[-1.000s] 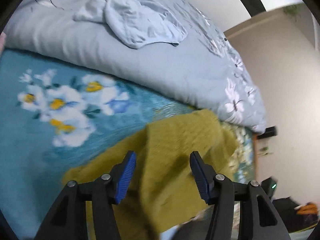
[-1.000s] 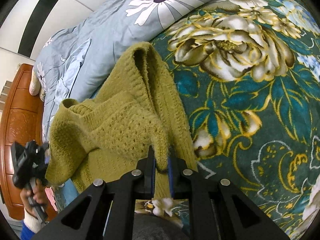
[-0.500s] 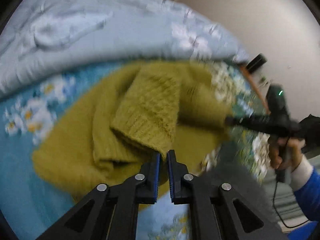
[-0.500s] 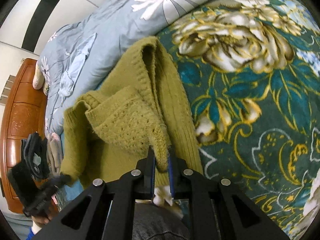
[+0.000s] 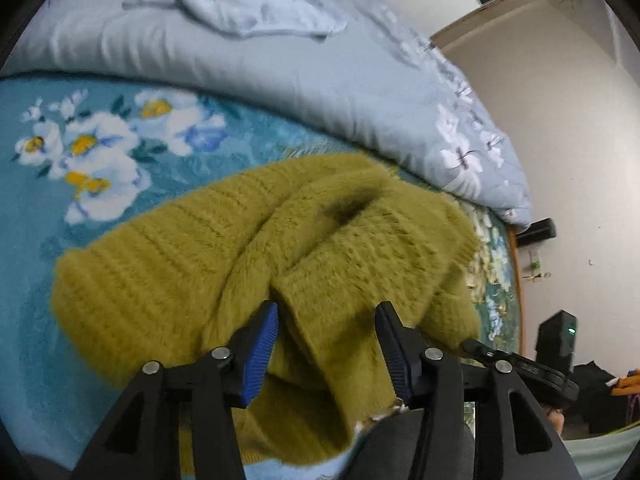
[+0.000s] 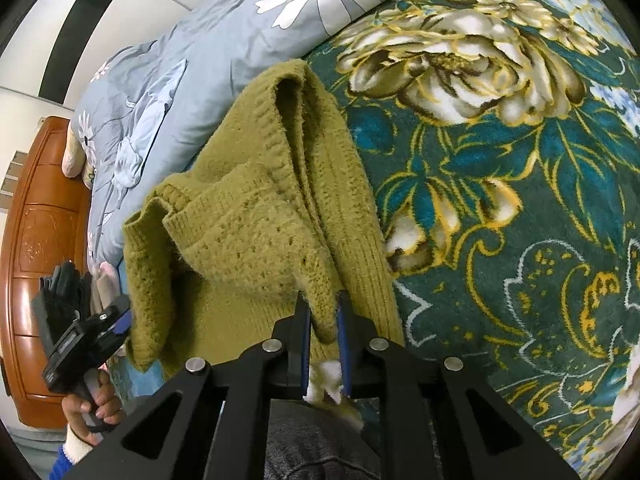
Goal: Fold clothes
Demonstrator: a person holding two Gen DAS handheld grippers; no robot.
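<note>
One olive-green knitted sweater point(image 6: 256, 240) lay bunched on the bed, resting on the teal floral blanket point(image 6: 520, 208) just beside the pale blue duvet point(image 5: 280, 68). It was partly doubled over itself, a ribbed edge standing up in a loose ridge toward the duvet.

The right tongs point(image 6: 322, 320) were pinching a hanging fold of the knit near its lower edge, the blue pads nearly together with wool between them. The left tongs point(image 5: 326, 320) were spread wide over a fuzzy flap of the same garment, holding nothing, though the blur there made contact hard to judge.

The step in hand looked like a mid-fold regrasp: one side held, the other free to take a new hold. The next move probably called for the left tongs to close on the flap's edge, then both to draw the layer flat across the body.

Counted: one sweater, one blanket, one duvet, two tongs.
</note>
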